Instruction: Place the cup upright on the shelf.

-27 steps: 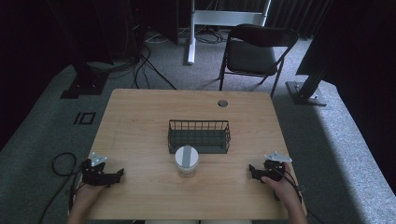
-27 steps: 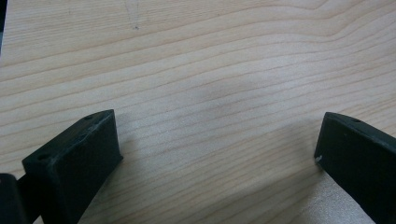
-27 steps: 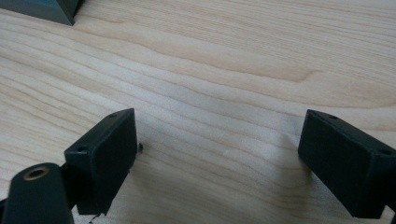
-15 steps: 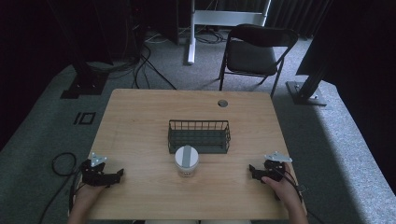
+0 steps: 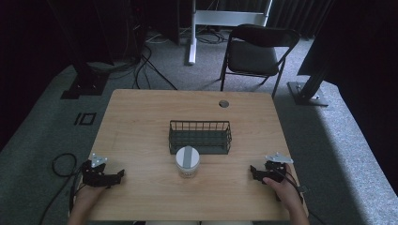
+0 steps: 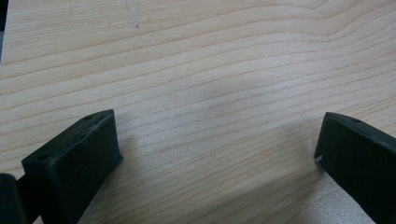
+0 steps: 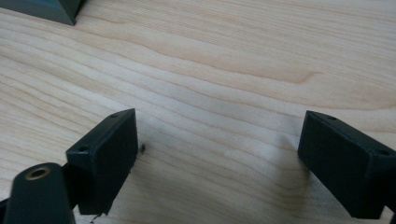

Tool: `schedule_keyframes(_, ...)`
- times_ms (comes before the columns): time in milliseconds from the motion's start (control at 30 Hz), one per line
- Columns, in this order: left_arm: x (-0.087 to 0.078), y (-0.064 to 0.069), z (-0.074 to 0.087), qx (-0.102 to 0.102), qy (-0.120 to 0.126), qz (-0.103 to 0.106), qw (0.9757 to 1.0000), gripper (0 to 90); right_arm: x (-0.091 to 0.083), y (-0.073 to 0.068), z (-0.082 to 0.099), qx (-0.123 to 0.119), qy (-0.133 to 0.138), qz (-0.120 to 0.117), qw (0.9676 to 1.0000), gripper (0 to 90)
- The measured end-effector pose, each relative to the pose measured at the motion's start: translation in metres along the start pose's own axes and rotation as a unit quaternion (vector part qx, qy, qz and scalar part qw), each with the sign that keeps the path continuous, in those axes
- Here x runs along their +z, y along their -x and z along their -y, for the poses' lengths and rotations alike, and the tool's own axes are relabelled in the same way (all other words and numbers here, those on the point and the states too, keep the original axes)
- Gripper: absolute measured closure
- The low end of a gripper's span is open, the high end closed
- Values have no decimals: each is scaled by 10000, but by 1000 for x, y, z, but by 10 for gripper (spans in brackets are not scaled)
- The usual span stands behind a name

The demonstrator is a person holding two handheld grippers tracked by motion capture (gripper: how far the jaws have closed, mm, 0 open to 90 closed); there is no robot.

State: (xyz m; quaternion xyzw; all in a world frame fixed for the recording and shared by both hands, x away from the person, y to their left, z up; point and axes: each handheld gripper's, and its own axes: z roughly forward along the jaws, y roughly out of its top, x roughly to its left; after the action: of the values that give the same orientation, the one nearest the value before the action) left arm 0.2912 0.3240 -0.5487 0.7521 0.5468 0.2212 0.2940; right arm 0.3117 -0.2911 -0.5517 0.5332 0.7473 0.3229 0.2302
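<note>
Both tongs rest open on the surface, with a jar between them.

The left tongs [image 5: 119,175] lie near the front left corner of the wooden surface [image 5: 141,122], jaws spread wide with bare wood between them. The right tongs [image 5: 253,171] lie near the front right edge, jaws also spread wide and holding nothing. The white jar [image 5: 187,162] with a grey stripe on its lid stands upright roughly midway between the two tongs, well apart from each. Just beyond the jar, farther from both tongs, sits a dark wire basket [image 5: 200,136].
</note>
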Motion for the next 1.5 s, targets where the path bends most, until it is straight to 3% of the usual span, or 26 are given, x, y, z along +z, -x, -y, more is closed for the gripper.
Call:
schedule_keyframes(600, 0, 0, 0, 0, 1, 0, 10000, 1, -6, -20, -16, -246, 290, -266, 9989, 122)
schedule_keyframes(733, 0, 0, 0, 0, 0, -1, 10000, 1, -6, -26, -18, -345, 321, -338, 9983, 123)
schedule_keyframes(767, 0, 0, 0, 0, 0, 0, 10000, 1, -6, -30, -19, -462, 334, -340, 9978, 136)
schedule_keyframes(867, 0, 0, 0, 0, 0, -1, 10000, 1, -7, -33, -21, -386, 358, -439, 9976, 136)
schedule_keyframes(1067, 0, 0, 0, 0, 0, -1, 10000, 1, -6, -46, -25, -535, 388, -591, 9961, 135)
schedule_keyframes(1233, 0, 0, 0, 0, 0, -1, 10000, 1, -5, -60, -27, -698, 475, -844, 9929, 132)
schedule_keyframes(1500, 0, 0, 0, 2, 0, 0, 10000, 1, -1, -79, -30, -815, 388, -1095, 9899, 132)
